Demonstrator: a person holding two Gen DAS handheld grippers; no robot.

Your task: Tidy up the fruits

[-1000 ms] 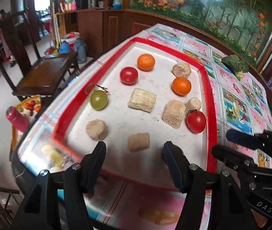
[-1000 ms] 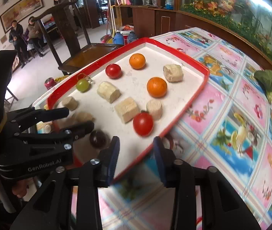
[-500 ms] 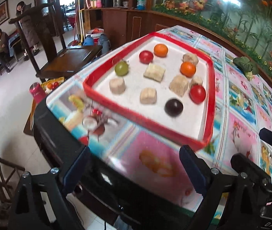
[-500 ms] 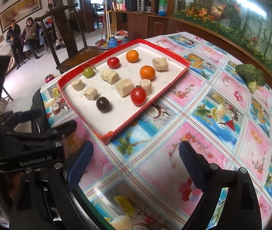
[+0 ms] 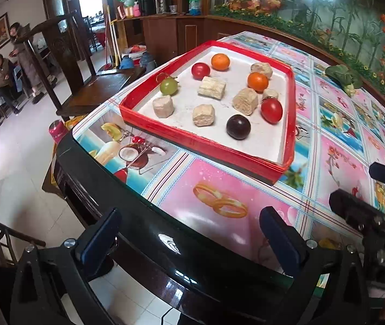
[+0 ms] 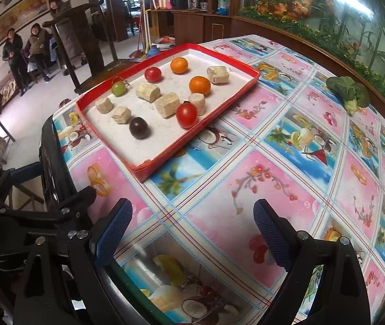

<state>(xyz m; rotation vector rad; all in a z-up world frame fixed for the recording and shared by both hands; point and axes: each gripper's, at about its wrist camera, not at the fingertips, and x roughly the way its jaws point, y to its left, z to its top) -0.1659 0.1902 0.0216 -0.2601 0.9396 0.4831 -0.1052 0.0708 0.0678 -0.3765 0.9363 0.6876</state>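
Left wrist view: left hand-held gripper [image 5: 189,237] hovering spread wide and empty over the near edge of the worktop [image 5: 219,189], well short of the red tray [image 5: 206,146]. Resting inside the tray: dark plum [image 5: 238,126] nearest the front wall, red tomato [image 5: 271,110] just right of it, second tomato [image 5: 200,70] and green fruit [image 5: 168,86] toward the far left, two oranges [image 5: 257,81] farther back, pale cut chunks [image 5: 204,115] scattered between. Leafy vegetable [image 5: 341,77] lying alone on the worktop, well apart from the tray. Right wrist view: right hand-held gripper [image 6: 192,228] likewise spread wide, holding nothing, hanging over the patterned cloth near the tray's front corner [image 6: 141,169]. Plum [image 6: 138,127] and tomato [image 6: 186,115] sitting closest to that corner; oranges [image 6: 199,85] and chunks [image 6: 121,114] behind. Likely risks from here: round fruits rolling away under an off-centre pinch, smooth skins slipping between the pads; tomato splitting under excess squeeze; tomato touching a chunk, so a finger probably nudging the neighbour during approach; raised tray wall catching a low finger and shifting the whole tray on the glossy cloth; both grippers converging on the same front corner and colliding.
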